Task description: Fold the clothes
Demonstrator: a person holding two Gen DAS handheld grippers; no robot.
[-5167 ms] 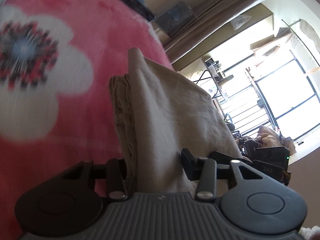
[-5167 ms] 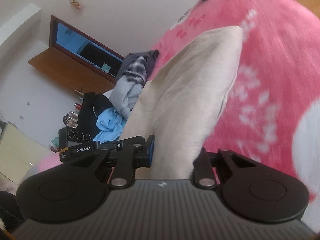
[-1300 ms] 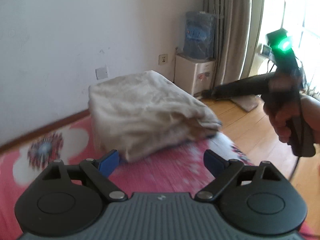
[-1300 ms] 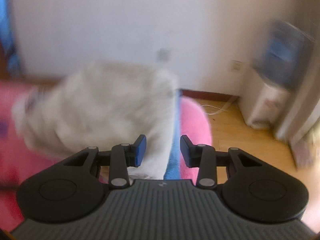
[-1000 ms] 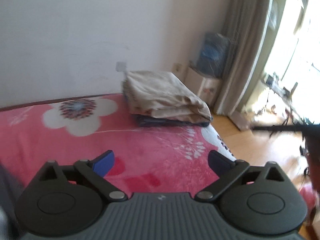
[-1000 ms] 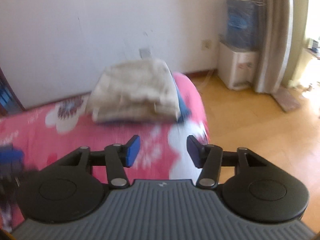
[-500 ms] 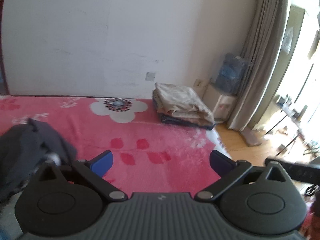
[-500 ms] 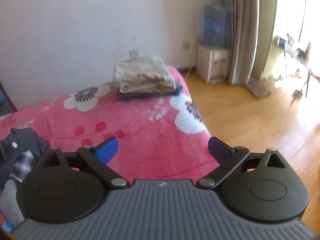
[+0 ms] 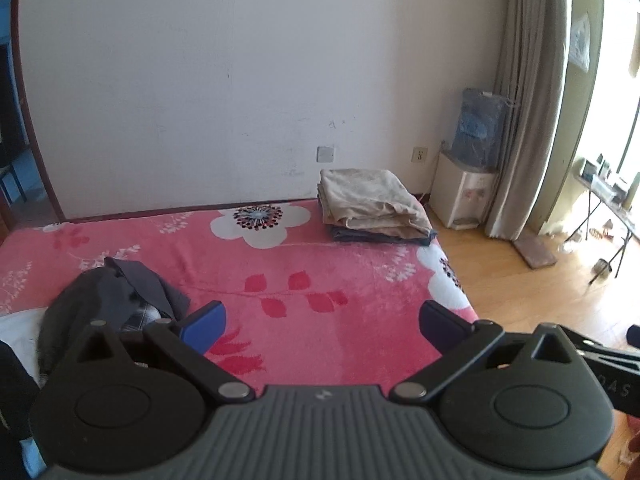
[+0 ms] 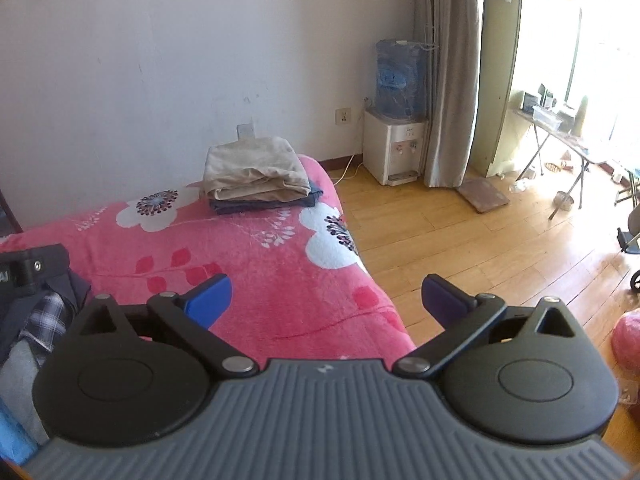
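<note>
Your left gripper [image 9: 322, 322] stands with its jaws spread wide, nothing between them, above the pink blanket [image 9: 288, 280]. Your right gripper [image 10: 326, 300] is at full spread with its jaws opening, also empty, over the blanket's near right edge.

Legible writing is limited: the letters "DAS" appear on the black body at the right edge of the left wrist view, and "AI" on the black body at the left edge of the right wrist view.

The folded beige garment [image 9: 372, 204] is soft and creased, a rectangular stack resting on a folded dark blue garment [image 9: 380, 236] at the far right corner of the bed, against the wall. The blanket is plush, printed with white flowers and red leaves. A crumpled pile of unfolded clothes [image 9: 108, 300], grey and plaid, lies at the near left edge.
</note>
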